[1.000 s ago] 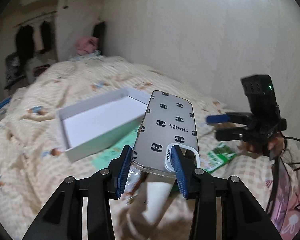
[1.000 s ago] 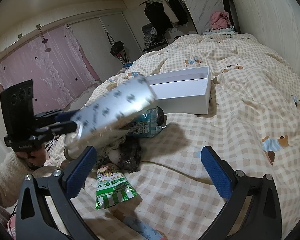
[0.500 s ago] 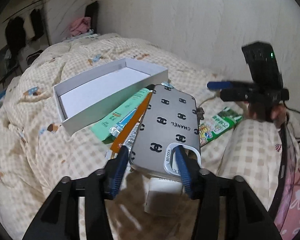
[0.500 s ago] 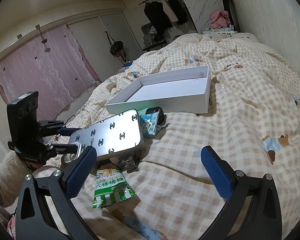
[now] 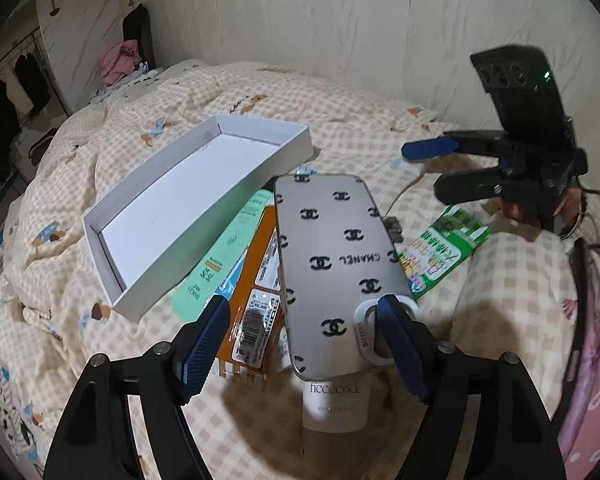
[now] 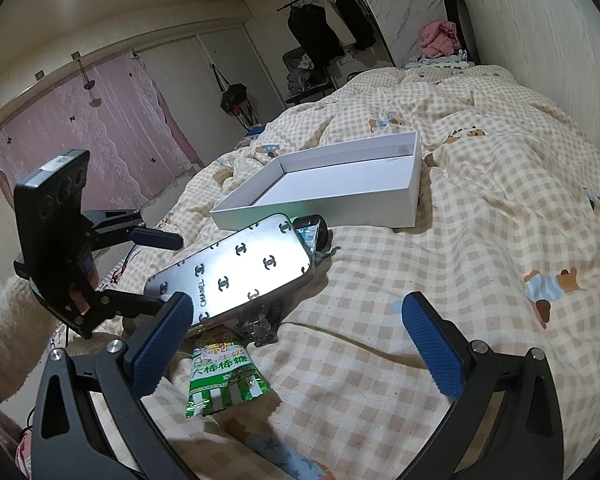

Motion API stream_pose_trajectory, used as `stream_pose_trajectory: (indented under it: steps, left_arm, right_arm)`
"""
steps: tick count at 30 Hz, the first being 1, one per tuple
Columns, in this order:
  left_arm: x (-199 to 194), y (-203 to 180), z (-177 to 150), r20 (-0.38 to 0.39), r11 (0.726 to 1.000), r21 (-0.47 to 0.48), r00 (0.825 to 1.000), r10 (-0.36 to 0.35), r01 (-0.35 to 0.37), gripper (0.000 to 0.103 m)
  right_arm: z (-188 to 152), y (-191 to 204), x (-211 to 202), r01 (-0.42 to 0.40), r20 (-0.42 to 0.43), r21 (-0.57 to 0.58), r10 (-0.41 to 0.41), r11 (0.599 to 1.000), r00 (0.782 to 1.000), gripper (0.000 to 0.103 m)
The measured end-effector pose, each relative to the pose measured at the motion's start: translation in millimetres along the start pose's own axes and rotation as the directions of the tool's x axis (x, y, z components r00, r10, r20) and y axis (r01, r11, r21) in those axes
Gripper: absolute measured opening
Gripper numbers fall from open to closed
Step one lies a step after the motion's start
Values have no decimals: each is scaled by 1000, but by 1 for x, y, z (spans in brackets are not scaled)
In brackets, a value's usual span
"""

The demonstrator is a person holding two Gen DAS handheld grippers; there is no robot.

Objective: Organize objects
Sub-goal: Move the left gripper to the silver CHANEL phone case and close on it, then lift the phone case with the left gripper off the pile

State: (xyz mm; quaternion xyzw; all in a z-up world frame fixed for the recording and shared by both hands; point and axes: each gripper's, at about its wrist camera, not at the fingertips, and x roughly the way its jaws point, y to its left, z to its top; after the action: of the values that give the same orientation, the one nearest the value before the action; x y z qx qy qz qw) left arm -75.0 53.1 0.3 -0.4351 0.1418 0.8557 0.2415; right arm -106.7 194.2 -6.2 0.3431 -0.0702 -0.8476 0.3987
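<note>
The phone case [image 5: 336, 264] lies between our left gripper's [image 5: 304, 340] opening jaws, its left pad clear of it, atop a tube [image 5: 336, 404] and packets [image 5: 256, 280], beside the white box [image 5: 188, 208] ahead-left, while our right gripper [image 6: 296, 344] gapes wide, holding nothing.

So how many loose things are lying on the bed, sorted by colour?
White: 2, the open white cardboard box and white tube
Green: 2, the mint-green flat packet and green candy bag
Orange: 1, the orange packet
Silver: 1, the silver logo-printed phone case
Total: 6
</note>
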Motion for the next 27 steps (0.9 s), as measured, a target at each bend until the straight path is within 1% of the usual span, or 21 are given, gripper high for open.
stream_pose_trajectory:
  steps: [2, 3, 5, 6, 8, 10, 11, 13, 17, 20, 23, 27]
  left_arm:
    - [-11, 2, -2, 19, 999, -20, 999, -31, 32, 78]
    - [-16, 6, -2, 35, 998, -39, 998, -48, 49, 81]
    - [-19, 9, 1, 45, 995, -70, 997, -62, 65, 82]
    - [-17, 7, 4, 33, 995, -76, 997, -66, 69, 82]
    - [-8, -1, 9, -1, 996, -54, 998, -68, 68, 82]
    - [5, -16, 15, -38, 998, 20, 998, -52, 53, 82]
    - [11, -23, 16, -44, 997, 66, 999, -25, 28, 82]
    - [18, -30, 20, -52, 995, 103, 999, 3, 2, 83]
    - [21, -28, 24, -54, 997, 78, 999, 0, 4, 85]
    - [30, -28, 27, -63, 998, 61, 998, 23, -19, 87]
    - [37, -27, 29, -69, 999, 31, 998, 14, -12, 88]
    - [45, -27, 30, -79, 1000, 16, 997, 21, -20, 92]
  right_arm:
    - [0, 0, 0, 0, 0, -1, 0, 1000, 1000, 103]
    - [0, 0, 0, 0, 0, -1, 0, 1000, 1000, 103]
    - [0, 0, 0, 0, 0, 0, 0, 1000, 1000, 103]
    - [0, 0, 0, 0, -1, 0, 0, 1000, 1000, 103]
    - [-1, 0, -1, 1, 1, 0, -1, 1000, 1000, 103]
    - [-1, 0, -1, 1, 3, 3, -1, 1000, 1000, 103]
    - [-1, -1, -1, 0, 4, 6, 0, 1000, 1000, 103]
    - [-1, -3, 0, -2, 3, 11, 2, 1000, 1000, 103]
    - [-1, -3, 0, -4, 5, 14, 4, 1000, 1000, 103]
    - [-1, -4, 0, -3, 6, 14, 3, 1000, 1000, 103]
    - [-1, -4, 0, -4, 5, 14, 4, 1000, 1000, 103]
    - [-2, -2, -1, -4, 5, 16, 4, 1000, 1000, 103]
